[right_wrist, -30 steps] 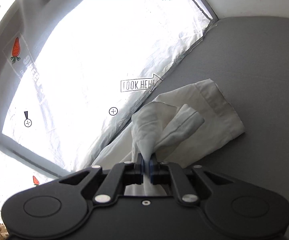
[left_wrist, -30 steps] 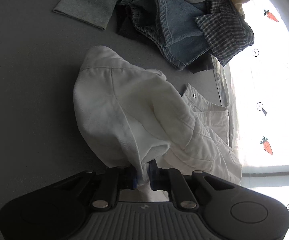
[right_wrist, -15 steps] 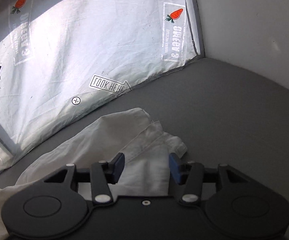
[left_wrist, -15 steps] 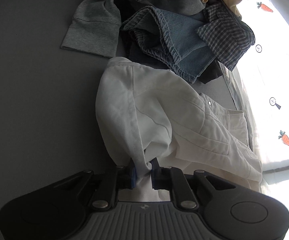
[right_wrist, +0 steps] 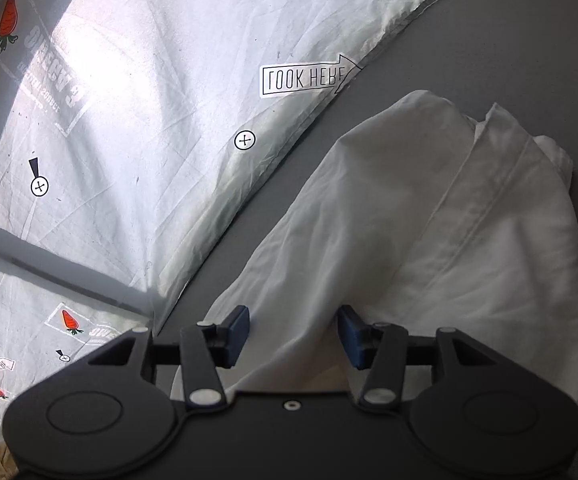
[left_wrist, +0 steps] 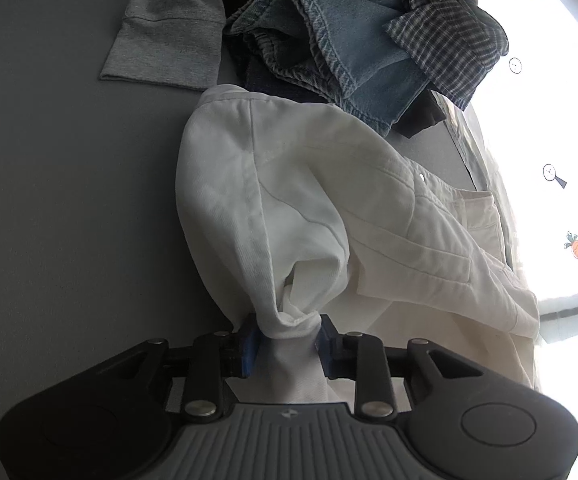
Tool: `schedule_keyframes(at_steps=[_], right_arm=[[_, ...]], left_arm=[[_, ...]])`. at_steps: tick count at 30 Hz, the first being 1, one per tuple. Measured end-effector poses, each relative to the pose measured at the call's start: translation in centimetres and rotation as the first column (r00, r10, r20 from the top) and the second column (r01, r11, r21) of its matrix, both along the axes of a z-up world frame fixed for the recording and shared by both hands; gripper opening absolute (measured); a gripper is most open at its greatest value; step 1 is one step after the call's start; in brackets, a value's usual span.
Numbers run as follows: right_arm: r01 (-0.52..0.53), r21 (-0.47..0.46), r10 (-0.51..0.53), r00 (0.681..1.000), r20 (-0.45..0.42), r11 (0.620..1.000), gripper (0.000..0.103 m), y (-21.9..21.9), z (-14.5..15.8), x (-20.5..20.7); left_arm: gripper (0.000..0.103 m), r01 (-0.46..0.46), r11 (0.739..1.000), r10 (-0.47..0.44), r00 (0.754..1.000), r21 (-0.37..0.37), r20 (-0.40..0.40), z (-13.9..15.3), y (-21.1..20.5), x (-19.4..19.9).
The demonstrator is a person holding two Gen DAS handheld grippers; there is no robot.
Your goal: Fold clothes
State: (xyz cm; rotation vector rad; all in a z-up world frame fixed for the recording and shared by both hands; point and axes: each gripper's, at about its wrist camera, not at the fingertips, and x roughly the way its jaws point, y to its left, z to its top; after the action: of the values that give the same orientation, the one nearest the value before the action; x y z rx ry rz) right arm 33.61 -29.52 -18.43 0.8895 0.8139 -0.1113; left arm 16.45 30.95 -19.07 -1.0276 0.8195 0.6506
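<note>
We see a grey bench filling most of the left wrist view, its far edge at about 2 o'clock meeting a bright white sheet printed with carrots and a "LOOK HERE" arrow; on the bench lie the white trousers, the largest garment, stretched from the lower middle of that view up toward 12 o'clock and off toward 4 o'clock, with a small metal stud on the waistband; in the right wrist view the same white trousers spread from 6 o'clock up toward 1 o'clock, their hem folded over in a double edge; beyond them in the left wrist view, at 12 to 1 o'clock, sits a heap of unfolded clothes: a blue denim piece touching the trousers' far end, a grey knit sleeve at 11 o'clock lying flat on the bench, and a checked shirt draped over the denim at 1 o'clock; the left gripper has a bunched fold of the white trousers between its blue pads, which touch the cloth on both sides while its jaws have just been opening; the right gripper hovers over the trousers with its jaws standing apart, the cloth lying loose beneath the gap and neither pad pressing on it.
</note>
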Motion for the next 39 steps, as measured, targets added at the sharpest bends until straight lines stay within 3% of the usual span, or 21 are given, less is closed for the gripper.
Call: schedule_keyframes(at_steps=[1, 2, 3, 4, 6, 10, 14, 19, 22, 27, 33, 36, 39], right_arm=[[-0.008, -0.009, 0.008, 1.0, -0.004, 1.0, 0.037, 0.2, -0.2, 0.4], [0.001, -0.024, 0.0, 1.0, 0.009, 1.0, 0.016, 0.3, 0.0, 0.5], [0.016, -0.031, -0.014, 0.998, 0.056, 0.999, 0.006, 0.2, 0.7, 0.2], [0.019, -0.011, -0.018, 0.991, 0.134, 1.0, 0.004, 0.0, 1.6, -0.3], [0.012, -0.011, -0.009, 0.967, 0.255, 1.0, 0.003, -0.3, 4.5, -1.2], [-0.012, -0.167, 0.079, 0.914, 0.399, 0.986, 0.003, 0.6, 11.3, -3.1], [-0.005, -0.316, 0.189, 0.809, 0.556, 0.949, 0.003, 1.4, 18.5, -7.5], [0.065, -0.528, 0.341, 0.696, 0.632, 0.847, 0.003, 3.3, 25.5, -14.1], [0.096, -0.586, 0.378, 0.68, 0.629, 0.804, 0.003, 3.8, 27.4, -17.7], [0.09, -0.578, 0.369, 0.688, 0.625, 0.811, 0.003, 3.2, 28.8, -24.4], [0.004, -0.593, 0.345, 0.81, 0.474, 0.805, 0.003, 2.1, 26.1, -29.4], [-0.036, -0.544, 0.285, 0.879, 0.382, 0.839, 0.003, 1.3, 23.0, -30.6], [-0.084, -0.538, 0.26, 0.93, 0.261, 0.839, 0.003, 1.3, 19.1, -30.8]], left_arm=[[0.031, -0.003, 1.0, 0.003, 1.0, 0.001, 0.0, -0.1, 0.0, 0.0], [0.03, -0.015, 1.0, 0.015, 1.0, -0.001, 0.005, 0.0, 0.0, 0.0], [0.024, -0.026, 1.0, 0.026, 1.0, -0.003, 0.012, 0.0, 0.0, -0.1], [0.018, -0.036, 0.999, 0.036, 0.999, -0.006, 0.026, 0.2, 0.1, -0.2], [0.015, -0.047, 0.999, 0.048, 0.997, -0.019, 0.058, 0.7, 0.3, -0.6], [0.013, -0.011, 1.0, 0.012, 0.99, -0.01, 0.139, 2.8, -0.5, -1.2], [0.012, 0.006, 1.0, -0.008, 0.972, 0.009, 0.233, 5.8, -1.6, -2.3], [0.011, 0.011, 0.999, -0.026, 0.943, 0.046, 0.333, 9.7, -1.8, -4.6], [0.011, 0.003, 0.998, -0.025, 0.925, 0.058, 0.378, 11.6, -1.6, -6.3], [0.01, -0.011, 0.997, -0.021, 0.925, 0.081, 0.378, 12.9, -1.8, -9.4], [0.01, -0.046, 0.995, 0.018, 0.951, 0.084, 0.31, 11.6, -1.8, -13.6], [0.01, -0.057, 0.993, 0.03, 0.968, 0.104, 0.25, 10.3, -1.7, -14.9], [0.01, -0.063, 0.991, 0.039, 0.982, 0.121, 0.187, 8.9, -1.6, -15.8]])
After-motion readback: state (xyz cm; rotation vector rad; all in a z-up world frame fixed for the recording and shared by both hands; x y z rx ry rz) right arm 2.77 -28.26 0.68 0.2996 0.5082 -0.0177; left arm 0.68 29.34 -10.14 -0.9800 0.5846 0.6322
